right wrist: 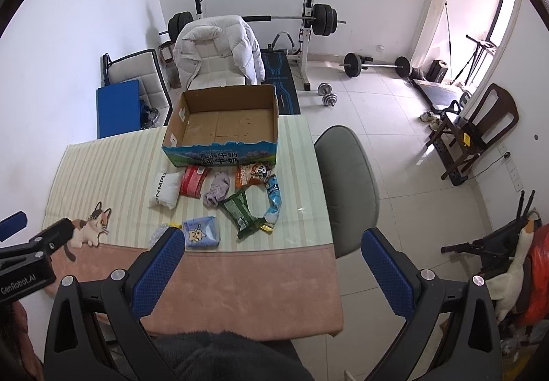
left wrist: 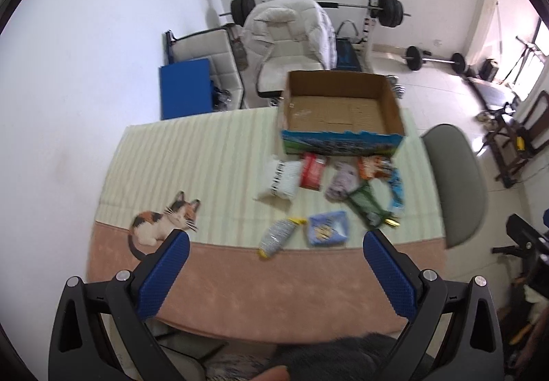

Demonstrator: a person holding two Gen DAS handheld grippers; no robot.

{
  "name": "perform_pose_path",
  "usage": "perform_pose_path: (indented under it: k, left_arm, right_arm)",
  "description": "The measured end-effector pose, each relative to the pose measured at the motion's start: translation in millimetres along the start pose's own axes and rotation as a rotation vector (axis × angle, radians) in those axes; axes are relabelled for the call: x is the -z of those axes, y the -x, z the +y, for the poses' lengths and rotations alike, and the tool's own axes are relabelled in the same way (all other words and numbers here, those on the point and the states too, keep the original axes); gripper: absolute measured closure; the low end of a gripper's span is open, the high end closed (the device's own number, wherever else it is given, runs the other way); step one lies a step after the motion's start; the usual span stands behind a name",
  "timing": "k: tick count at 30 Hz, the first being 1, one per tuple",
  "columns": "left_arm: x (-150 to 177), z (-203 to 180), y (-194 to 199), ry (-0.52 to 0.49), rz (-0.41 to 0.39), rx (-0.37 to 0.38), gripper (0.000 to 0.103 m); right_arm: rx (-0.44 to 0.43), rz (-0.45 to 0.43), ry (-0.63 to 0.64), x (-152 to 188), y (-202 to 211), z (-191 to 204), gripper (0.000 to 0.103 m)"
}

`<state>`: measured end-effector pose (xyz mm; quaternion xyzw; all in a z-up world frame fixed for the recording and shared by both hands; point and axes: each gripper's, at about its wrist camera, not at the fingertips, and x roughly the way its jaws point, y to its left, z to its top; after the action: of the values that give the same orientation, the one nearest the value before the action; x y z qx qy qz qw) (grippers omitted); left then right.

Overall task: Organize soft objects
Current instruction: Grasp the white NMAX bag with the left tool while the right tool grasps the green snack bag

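Several soft packets lie on the table mat in front of an empty open cardboard box (left wrist: pixel 343 113) (right wrist: pixel 223 127): a white pack (left wrist: pixel 278 180) (right wrist: pixel 166 190), a red pack (left wrist: pixel 312 171) (right wrist: pixel 194 180), a purple cloth (left wrist: pixel 341 180) (right wrist: pixel 216 190), a green bag (left wrist: pixel 367 204) (right wrist: pixel 240 212), an orange snack bag (right wrist: pixel 252 173), a light blue pouch (right wrist: pixel 274 199), a blue tissue pack (left wrist: pixel 327 228) (right wrist: pixel 201 231) and a silver pouch (left wrist: pixel 276 237). My left gripper (left wrist: pixel 274 237) is open above the near table edge. My right gripper (right wrist: pixel 272 235) is open, also near, empty.
A cat picture (left wrist: pixel 164 223) is printed on the mat at the left. A grey chair (right wrist: pixel 346 188) stands right of the table. A white chair with a jacket (right wrist: pixel 219 51) and weight equipment (right wrist: pixel 319 20) stand behind. The left gripper's body shows in the right wrist view (right wrist: pixel 27 261).
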<state>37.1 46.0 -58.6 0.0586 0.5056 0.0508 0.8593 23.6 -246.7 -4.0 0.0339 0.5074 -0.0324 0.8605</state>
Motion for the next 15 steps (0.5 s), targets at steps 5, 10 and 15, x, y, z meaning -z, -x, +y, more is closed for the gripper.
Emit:
perform_pose_path:
  k: [5,10,15]
  left_arm:
    - [5,16,-87,-0.072,0.042,-0.141,0.0]
    - [20,13,-167,-0.189,0.146,-0.118,0.0]
    - [19,3,-233,-0.298,0.198,-0.102,0.005]
  right_arm:
    - [-0.092,0.214,-0.023,0,-116,15,0.0]
    - [-0.165,0.382,-0.058,20,-228,40,0.0]
    - [-0.151,0.489,-0.005,27,-306,52,0.0]
